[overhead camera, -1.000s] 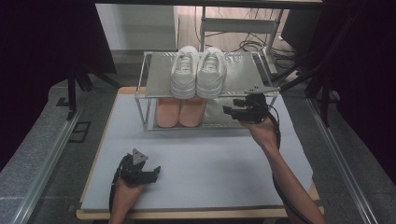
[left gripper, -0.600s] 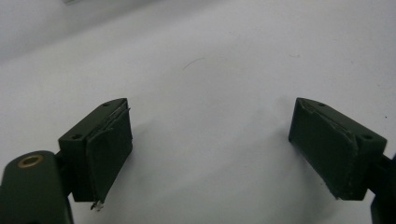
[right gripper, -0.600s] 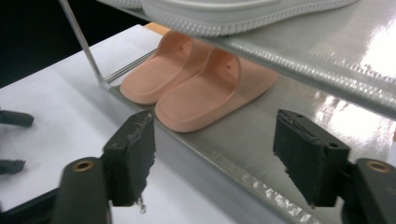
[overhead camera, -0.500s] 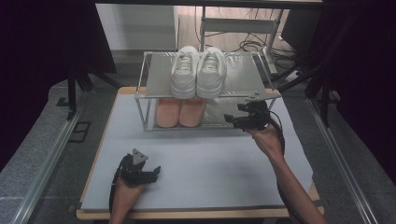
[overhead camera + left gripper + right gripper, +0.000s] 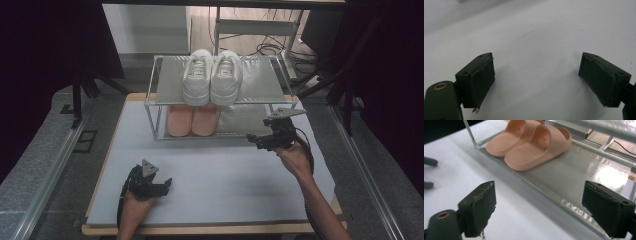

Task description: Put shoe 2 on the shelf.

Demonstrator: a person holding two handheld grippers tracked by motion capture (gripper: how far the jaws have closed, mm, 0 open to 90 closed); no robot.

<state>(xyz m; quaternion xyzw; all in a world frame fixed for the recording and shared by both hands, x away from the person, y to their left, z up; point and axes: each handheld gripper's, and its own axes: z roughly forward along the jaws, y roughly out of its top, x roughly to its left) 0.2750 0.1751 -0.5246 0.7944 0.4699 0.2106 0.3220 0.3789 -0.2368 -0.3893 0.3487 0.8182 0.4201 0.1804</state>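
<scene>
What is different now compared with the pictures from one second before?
The right gripper has drawn back from the rack toward the person and sunk a little. Its jaws have just been opening, with nothing between them. The left gripper stayed on the white table cover, jaws open and empty. The white sneakers on top and the pink slippers on the lower shelf kept their places.

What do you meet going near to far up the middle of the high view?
White mat → front rail of the metal shoe rack → pink slides on the lower shelf → white sneakers on the top shelf → pale wall panel behind the rack.
</scene>
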